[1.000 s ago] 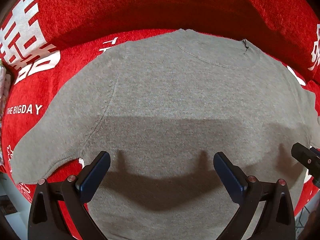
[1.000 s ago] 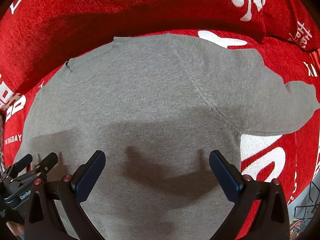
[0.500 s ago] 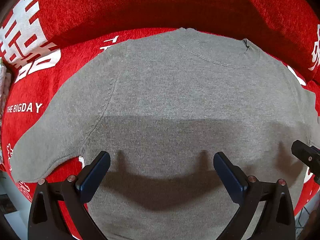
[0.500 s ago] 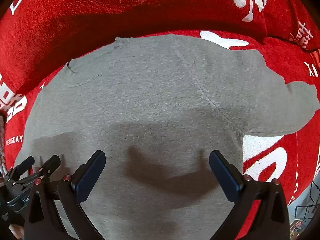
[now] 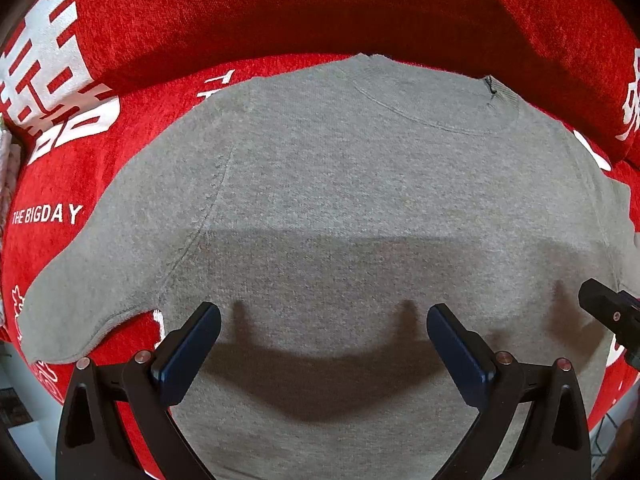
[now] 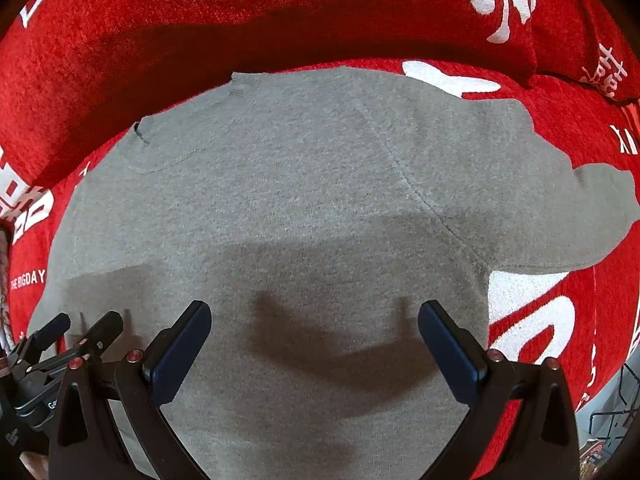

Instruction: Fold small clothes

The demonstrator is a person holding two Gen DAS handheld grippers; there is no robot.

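Sweater (image 5: 352, 208): flat on red sofa cover (image 5: 280, 12), collar far, hem near | left tongs (image 5: 322, 342): spread, empty, above lower body | right tongs (image 6: 314, 340): spread, empty, alongside | sleeves: outward left and right.

Bright, sharp, fisheye-bent with dark corners; finger shadows fall across the grey sweater (image 5: 340, 200)

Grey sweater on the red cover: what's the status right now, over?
Left gripper open, right gripper open, both above the cloth, holding nothing. Grey sweater spread flat on red cover, sleeves out, unfolded. Nothing lying on it.
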